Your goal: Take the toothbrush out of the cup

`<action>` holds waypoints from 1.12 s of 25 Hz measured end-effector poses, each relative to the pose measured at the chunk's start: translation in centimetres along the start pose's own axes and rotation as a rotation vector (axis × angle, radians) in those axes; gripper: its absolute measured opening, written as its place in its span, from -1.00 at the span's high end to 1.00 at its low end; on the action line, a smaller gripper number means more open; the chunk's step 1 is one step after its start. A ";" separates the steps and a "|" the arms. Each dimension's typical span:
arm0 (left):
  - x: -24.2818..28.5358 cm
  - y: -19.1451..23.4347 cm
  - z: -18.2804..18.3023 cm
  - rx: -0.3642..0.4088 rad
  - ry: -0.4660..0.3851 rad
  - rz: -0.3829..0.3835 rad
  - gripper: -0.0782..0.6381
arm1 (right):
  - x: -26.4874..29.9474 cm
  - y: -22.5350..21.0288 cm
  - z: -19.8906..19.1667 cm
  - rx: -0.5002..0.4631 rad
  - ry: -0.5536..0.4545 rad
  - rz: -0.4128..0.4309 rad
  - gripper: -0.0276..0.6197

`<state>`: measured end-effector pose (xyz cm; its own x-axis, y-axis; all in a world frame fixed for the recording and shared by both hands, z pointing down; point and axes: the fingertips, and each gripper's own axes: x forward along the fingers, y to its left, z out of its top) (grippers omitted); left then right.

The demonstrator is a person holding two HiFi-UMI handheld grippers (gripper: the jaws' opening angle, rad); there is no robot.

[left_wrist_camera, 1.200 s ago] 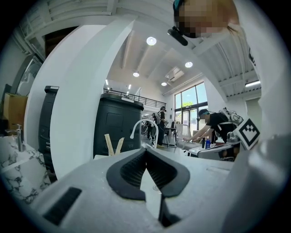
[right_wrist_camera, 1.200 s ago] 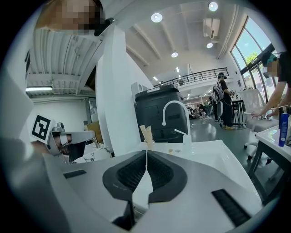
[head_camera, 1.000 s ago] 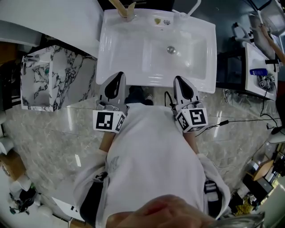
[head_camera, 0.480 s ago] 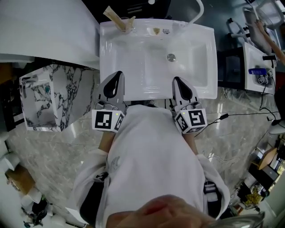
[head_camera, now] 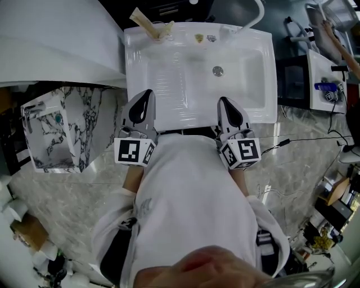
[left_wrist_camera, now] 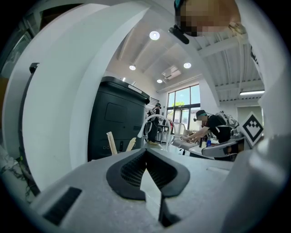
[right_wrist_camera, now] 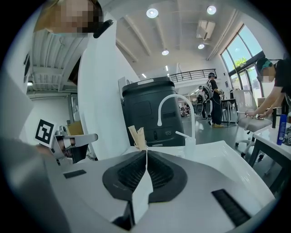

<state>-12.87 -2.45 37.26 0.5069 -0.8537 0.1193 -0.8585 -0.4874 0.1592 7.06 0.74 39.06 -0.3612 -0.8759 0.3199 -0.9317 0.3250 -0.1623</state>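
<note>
Presently both my tools are clenched and empty. The left gripper and right gripper have their jaws pressed together, tips over the near rim of the white sink. The cup stands on the sink's far left corner, well apart from both grippers and more nearly ahead of the left one. The toothbrush leans in it, tilted leftward. The faucet arches at the far right of the sink.
</note>
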 end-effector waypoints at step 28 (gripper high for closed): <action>1.3 -1.3 0.9 0.000 0.000 0.083 0.74 | 1.0 -2.7 1.3 -0.006 0.008 0.065 0.86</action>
<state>-11.18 -3.15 36.33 0.4340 -0.8912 0.1317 -0.8976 -0.4151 0.1485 9.26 -1.46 38.61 -0.4209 -0.8503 0.3161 -0.9066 0.3829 -0.1771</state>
